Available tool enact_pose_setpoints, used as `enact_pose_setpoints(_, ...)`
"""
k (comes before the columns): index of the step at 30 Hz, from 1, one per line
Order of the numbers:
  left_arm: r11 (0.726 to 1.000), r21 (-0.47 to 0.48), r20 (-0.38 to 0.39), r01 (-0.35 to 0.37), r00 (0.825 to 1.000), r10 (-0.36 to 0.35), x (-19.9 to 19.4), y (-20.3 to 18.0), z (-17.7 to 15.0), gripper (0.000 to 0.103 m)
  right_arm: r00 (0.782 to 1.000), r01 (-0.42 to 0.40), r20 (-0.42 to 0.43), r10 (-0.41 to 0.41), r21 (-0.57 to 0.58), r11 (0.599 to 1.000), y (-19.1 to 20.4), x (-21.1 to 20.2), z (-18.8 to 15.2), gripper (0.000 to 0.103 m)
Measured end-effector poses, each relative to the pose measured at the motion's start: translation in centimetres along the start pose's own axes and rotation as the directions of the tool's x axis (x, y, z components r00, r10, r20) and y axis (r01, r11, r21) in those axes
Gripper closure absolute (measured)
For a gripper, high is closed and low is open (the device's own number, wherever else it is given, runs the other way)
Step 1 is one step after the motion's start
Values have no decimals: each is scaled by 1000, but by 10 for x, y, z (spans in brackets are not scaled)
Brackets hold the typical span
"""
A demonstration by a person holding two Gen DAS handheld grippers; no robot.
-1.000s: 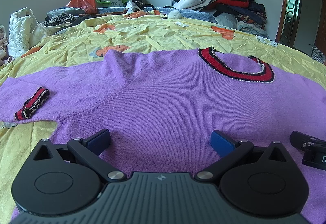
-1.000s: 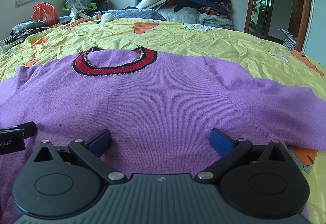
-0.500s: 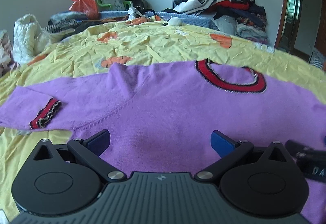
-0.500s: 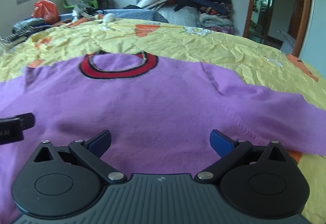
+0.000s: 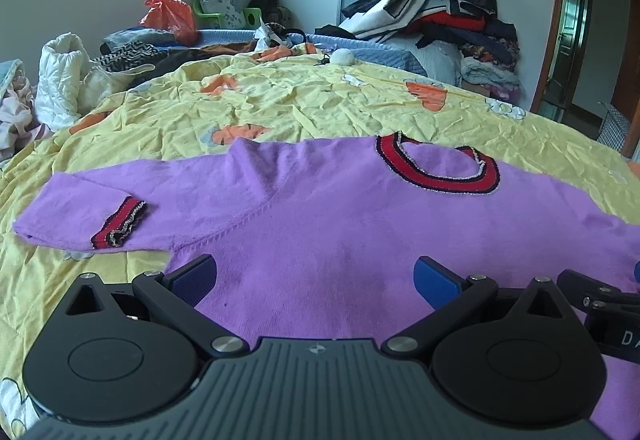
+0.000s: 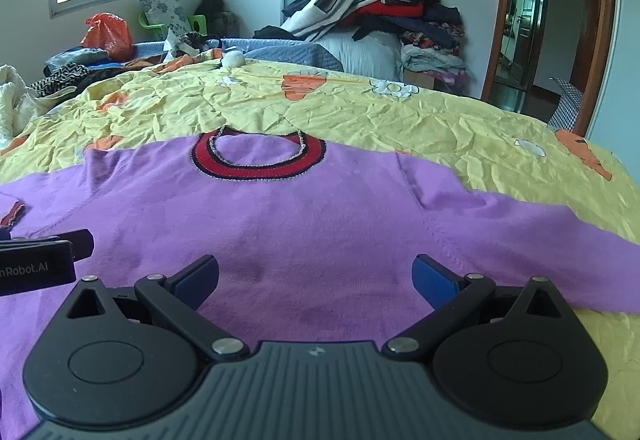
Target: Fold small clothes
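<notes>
over the purple sweater (image 5: 340,224), both claws (image 5: 314,274) (image 6: 316,274) gape, level.

bare yellow bedsheet (image 5: 320,107) beyond sweater (image 5: 320,224), clothes pile (image 5: 440,11) blocking far edge

A sweater (image 5: 360,224) is spread flat on the bedsheet (image 5: 320,107), neckline (image 5: 438,169) at the far side. Its left sleeve (image 5: 92,207) is folded back, the cuff (image 5: 120,222) laid on top. Both grippers, the left gripper (image 5: 314,276) and the right gripper (image 6: 316,276), are positioned side by side over the near hem. A clothes pile (image 6: 380,7) is stacked behind the bed.
</notes>
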State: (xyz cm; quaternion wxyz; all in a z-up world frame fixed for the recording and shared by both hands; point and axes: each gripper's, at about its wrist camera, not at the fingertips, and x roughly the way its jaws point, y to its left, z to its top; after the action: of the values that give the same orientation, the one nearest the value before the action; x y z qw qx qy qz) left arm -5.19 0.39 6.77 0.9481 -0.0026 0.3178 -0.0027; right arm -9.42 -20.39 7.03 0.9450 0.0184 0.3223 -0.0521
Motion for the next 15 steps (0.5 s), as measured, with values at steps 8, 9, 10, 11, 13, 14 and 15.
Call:
enact_pose_setpoints(8, 1000, -22, 2, 23, 1000, -23, -15, 2, 2, 0, 1000, 3, 7, -3, 5, 1000, 0, -15, 3, 0)
enact_pose_setpoints(9, 1000, -18, 4, 25, 1000, -25, -16, 1, 2, 0, 1000, 0, 13, 0, 7, 1000, 0, -17, 4, 0)
enact_pose_setpoints(10, 1000, -14, 7, 23, 1000, -23, -18, 1, 1, 0, 1000, 0, 15, 0, 9, 1000, 0, -19, 4, 0)
enact_pose_setpoints(11, 1000, -10, 10, 20, 1000, -20, -19, 0, 1, 0, 1000, 3, 16, -3, 8, 1000, 0, -20, 5, 0)
enact_pose_setpoints(13, 1000, -8, 8, 23, 1000, -23, -21, -1, 0, 0, 1000, 2, 20, -2, 7, 1000, 0, -22, 5, 0)
enact_pose_setpoints(14, 1000, -8, 8, 27, 1000, -27, -22, -1, 0, 0, 1000, 0, 21, 0, 6, 1000, 0, -24, 6, 0)
enact_pose_setpoints(15, 999, -7, 10, 31, 999, -31, -23, -2, 0, 0, 1000, 3, 23, -3, 4, 1000, 0, -25, 6, 0)
